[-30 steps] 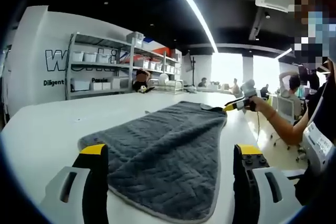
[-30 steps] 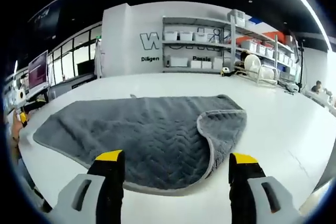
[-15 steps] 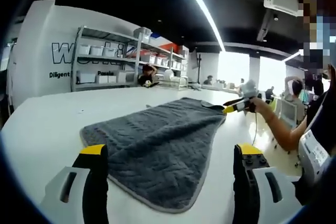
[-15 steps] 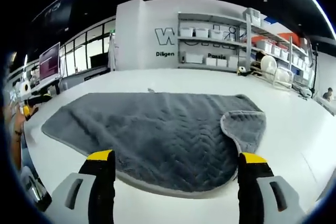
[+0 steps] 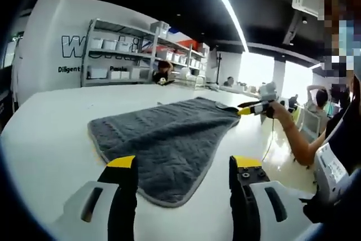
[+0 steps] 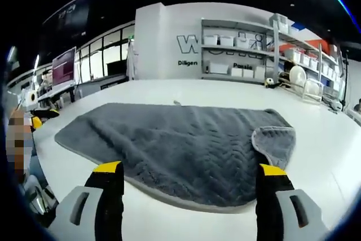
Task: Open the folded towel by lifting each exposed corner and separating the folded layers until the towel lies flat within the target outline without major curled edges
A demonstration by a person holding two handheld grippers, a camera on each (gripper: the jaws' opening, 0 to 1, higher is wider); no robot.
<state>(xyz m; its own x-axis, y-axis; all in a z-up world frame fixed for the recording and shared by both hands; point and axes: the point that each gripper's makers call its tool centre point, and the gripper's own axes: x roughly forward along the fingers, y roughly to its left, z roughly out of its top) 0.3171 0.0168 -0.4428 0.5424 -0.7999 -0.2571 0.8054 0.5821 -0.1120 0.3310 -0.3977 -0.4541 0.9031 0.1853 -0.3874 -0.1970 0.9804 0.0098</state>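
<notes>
On the white table (image 6: 186, 91), a grey towel (image 6: 186, 145) with a woven chevron texture and pale stitched border lies spread, one corner folded over at its right end in the right gripper view. Wall lettering reads "Diligen", partly cut off. The left gripper (image 5: 183, 165) and right gripper (image 6: 189, 170) hover with yellow-tipped jaws parted, grasping nothing. Metal shelving (image 6: 248, 49) carries white bins.
</notes>
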